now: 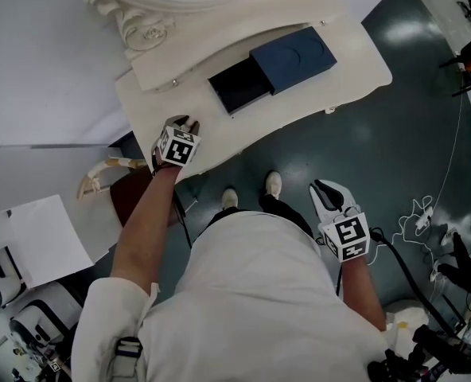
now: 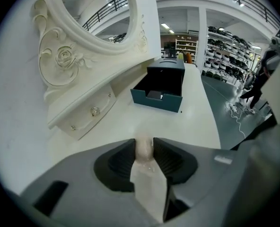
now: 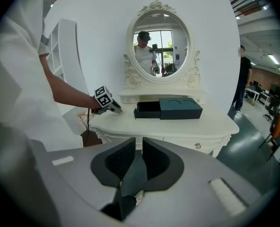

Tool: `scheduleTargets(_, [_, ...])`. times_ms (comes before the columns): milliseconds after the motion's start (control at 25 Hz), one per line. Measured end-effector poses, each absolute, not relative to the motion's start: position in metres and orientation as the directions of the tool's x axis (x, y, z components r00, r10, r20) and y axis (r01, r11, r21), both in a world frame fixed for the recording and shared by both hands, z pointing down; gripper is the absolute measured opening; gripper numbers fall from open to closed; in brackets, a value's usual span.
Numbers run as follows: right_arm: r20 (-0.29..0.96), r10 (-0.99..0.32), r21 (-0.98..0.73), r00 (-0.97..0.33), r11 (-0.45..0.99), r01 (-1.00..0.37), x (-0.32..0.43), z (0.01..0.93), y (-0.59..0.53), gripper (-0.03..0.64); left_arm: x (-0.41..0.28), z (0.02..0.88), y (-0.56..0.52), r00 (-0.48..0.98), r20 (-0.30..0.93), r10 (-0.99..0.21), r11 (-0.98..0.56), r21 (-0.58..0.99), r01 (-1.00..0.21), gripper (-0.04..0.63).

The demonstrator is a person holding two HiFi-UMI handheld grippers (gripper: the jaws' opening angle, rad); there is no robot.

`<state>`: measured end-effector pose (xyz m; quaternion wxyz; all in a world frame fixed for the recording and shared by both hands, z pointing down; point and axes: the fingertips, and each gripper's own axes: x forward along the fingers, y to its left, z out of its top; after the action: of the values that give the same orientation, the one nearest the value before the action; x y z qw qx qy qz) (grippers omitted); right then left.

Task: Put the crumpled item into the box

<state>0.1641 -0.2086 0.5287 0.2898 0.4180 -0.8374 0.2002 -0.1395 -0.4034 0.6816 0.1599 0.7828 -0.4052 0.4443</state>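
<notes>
Arm outstretched, left tongs [image 1: 186, 123] tight on the crumpled item [image 2: 144, 152] at the table [image 1: 347, 62] edge; right tongs [image 1: 324, 189] low, together, empty.

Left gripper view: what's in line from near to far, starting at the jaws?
crumpled item pinched in the left hand-held gripper → white tabletop → box's pulled-out drawer → box's dark sleeve → shelving far behind

Box [image 1: 279, 66], at 12 o'clock: dark blue, black inside. Table [image 1: 355, 62] and mirror frame [image 2: 64, 56]: cream-white, the frame with carved roses. Floor [image 1: 395, 150], at 3 o'clock: dark grey-green. Crumpled item [image 2: 144, 150]: pale cream. Left gripper [image 1: 184, 122]: cube in black-and-white squares.
</notes>
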Motion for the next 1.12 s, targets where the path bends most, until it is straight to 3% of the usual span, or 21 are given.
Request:
scheduleTargets(640, [0.622, -0.58, -0.101, -0.527, 0.607, -0.788, 0.22, 0.528, -0.248, 0.047, -0.071, 0.6, -0.437, 0.331, 0.753, -0.569, -0.622, -0.131, -0.772, 0.118])
scheduleTargets(1120, [0.633, -0.594, -0.107, -0.496, 0.568, -0.816, 0.279, 0.536, -0.252, 0.046, 0.013, 0.616, -0.484, 0.362, 0.768, -0.529, -0.687, -0.138, -0.714, 0.118])
